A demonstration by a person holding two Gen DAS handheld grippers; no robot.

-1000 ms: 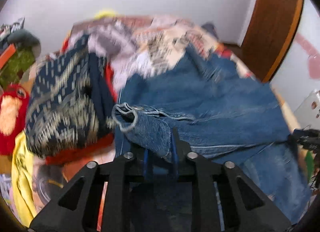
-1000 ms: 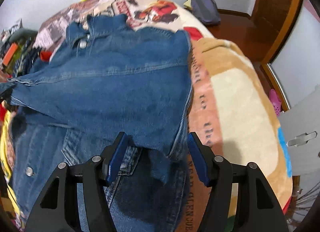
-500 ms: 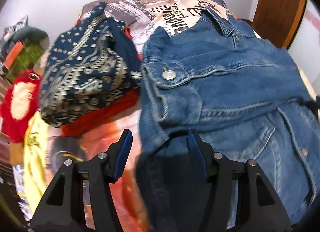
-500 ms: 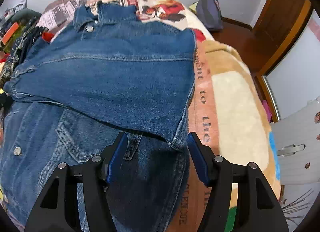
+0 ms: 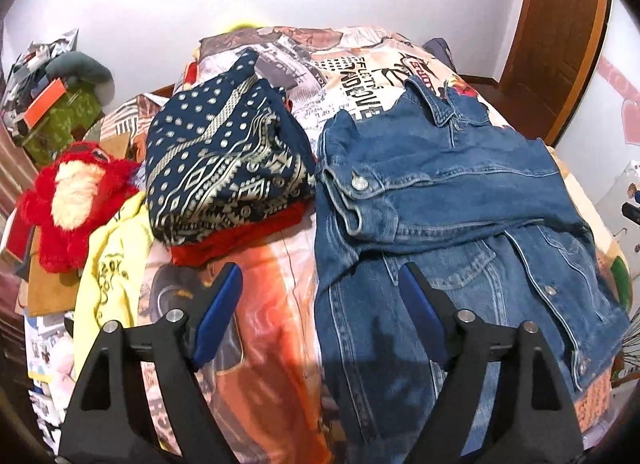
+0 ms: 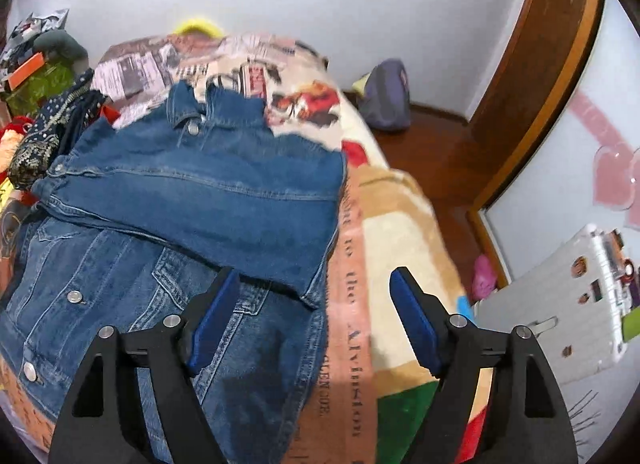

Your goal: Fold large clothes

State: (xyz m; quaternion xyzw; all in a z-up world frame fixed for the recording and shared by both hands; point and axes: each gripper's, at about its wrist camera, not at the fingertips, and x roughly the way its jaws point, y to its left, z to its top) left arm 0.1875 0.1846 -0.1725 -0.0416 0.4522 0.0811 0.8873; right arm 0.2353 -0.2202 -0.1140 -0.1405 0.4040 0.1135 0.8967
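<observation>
Both grippers are released: my left gripper (image 5: 320,312) has just been opening, nothing between its blue pads, and my right gripper (image 6: 314,316) has just been opening too, with only the jacket's edge and the bedspread showing through the gap, not pinched.

My task piece, the denim jacket (image 5: 440,200), lies on the bedspread (image 5: 272,284) ahead of both tools: ahead and to the right of my left gripper, ahead and to the left of my right one. One sleeve (image 6: 208,192) is folded across the body.

What worries me from here: that folded sleeve looks only laid over, so a careless regrasp or a drag through the denim could pull it back open. If I bite too deep I could catch the bedspread along with the hem and lift both. Left of my left gripper, a patterned navy garment (image 5: 224,168) sits on something red just beside the jacket's folded edge; a wide sweep could knock that pile or snag it.

Writing: the bedspread has print near the jacket collar that I read partly as "ADEOVE", uncertain. Along the strip between my right gripper's pads I make out "to the" and further letters I cannot read reliably. No brand is legible on the jacket.
</observation>
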